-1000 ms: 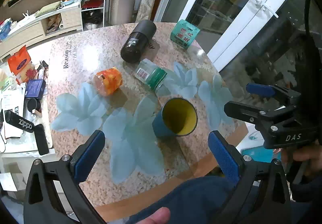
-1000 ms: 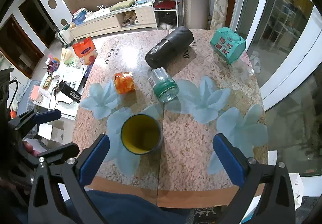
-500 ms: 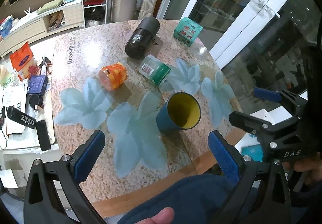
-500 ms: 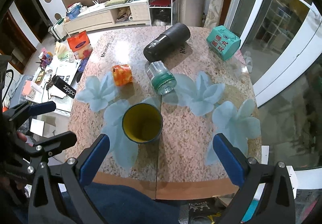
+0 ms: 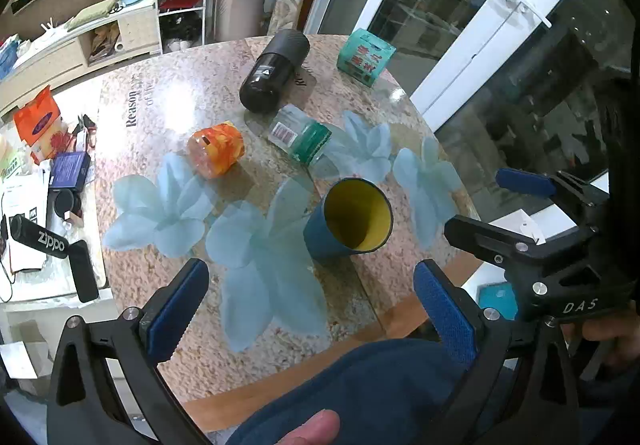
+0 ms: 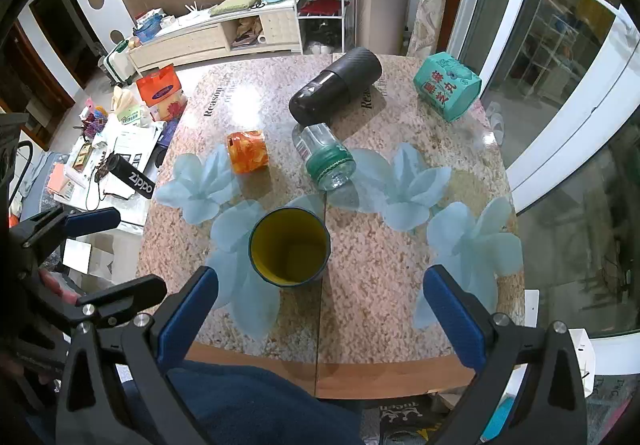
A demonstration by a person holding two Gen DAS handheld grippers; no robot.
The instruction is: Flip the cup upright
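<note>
A blue cup with a yellow inside [image 5: 347,219] stands upright, mouth up, on the speckled table [image 5: 180,97] near its front edge; it also shows in the right wrist view [image 6: 289,247]. My left gripper [image 5: 308,315] is open and empty, held above the front edge, short of the cup. My right gripper [image 6: 320,319] is open and empty, also above the front edge, with the cup ahead between its fingers. The right gripper also shows at the right of the left wrist view [image 5: 500,205], and the left gripper at the left of the right wrist view [image 6: 108,253].
On the table behind the cup lie a clear jar with a green lid [image 6: 326,157], an orange patterned can [image 6: 247,151], a black cylinder [image 6: 335,85] and a teal box [image 6: 447,85]. A cluttered low table [image 6: 120,161] stands to the left. Glass doors [image 6: 560,57] stand to the right.
Both grippers have drawn back and up from the table, so the cup looks smaller and farther. The cup has not moved. Both grippers stay open.
</note>
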